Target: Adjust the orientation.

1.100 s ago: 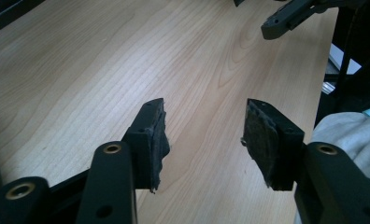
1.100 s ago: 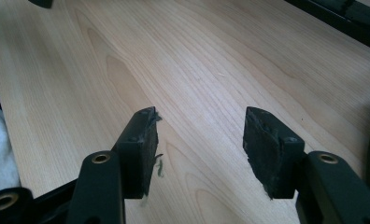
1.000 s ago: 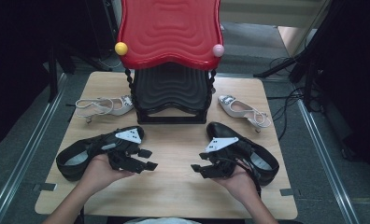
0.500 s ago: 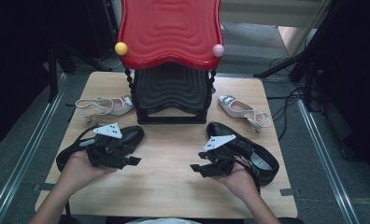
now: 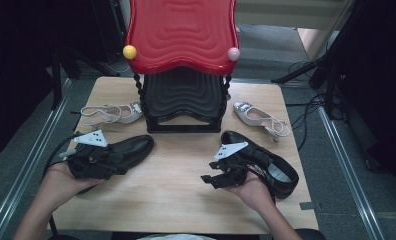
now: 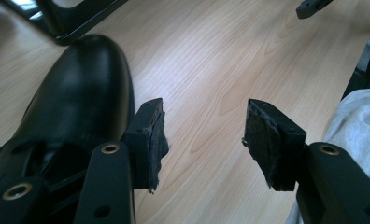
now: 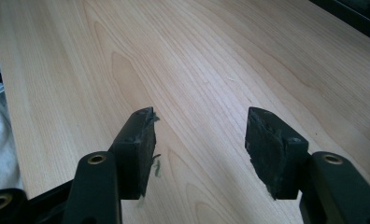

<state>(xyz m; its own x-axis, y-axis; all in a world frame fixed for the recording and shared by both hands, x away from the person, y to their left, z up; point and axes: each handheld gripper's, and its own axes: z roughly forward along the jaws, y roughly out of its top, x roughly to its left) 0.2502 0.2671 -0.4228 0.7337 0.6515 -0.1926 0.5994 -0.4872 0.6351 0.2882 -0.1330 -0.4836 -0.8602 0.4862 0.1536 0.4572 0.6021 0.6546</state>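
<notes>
Wooden table (image 5: 181, 175) – central red-topped rack (image 5: 182, 65), two black shoes (image 5: 128, 149) (image 5: 266, 162), two pale heels (image 5: 108, 114) (image 5: 261, 117) – both grippers (image 5: 117, 166) (image 5: 208, 178) agape, empty.

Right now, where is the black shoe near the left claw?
High view: the left black shoe lies on the table's left side, just beside the left claw, below the white sandal.

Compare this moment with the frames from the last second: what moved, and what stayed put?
The left gripper swung from the table's middle out to the left black shoe, and its open jaws now sit right beside the toe, not on it. That shoe may have shifted slightly; hard to tell. The right gripper, open, the right black shoe, both pale heeled shoes and the red-topped rack stayed as they were.
</notes>
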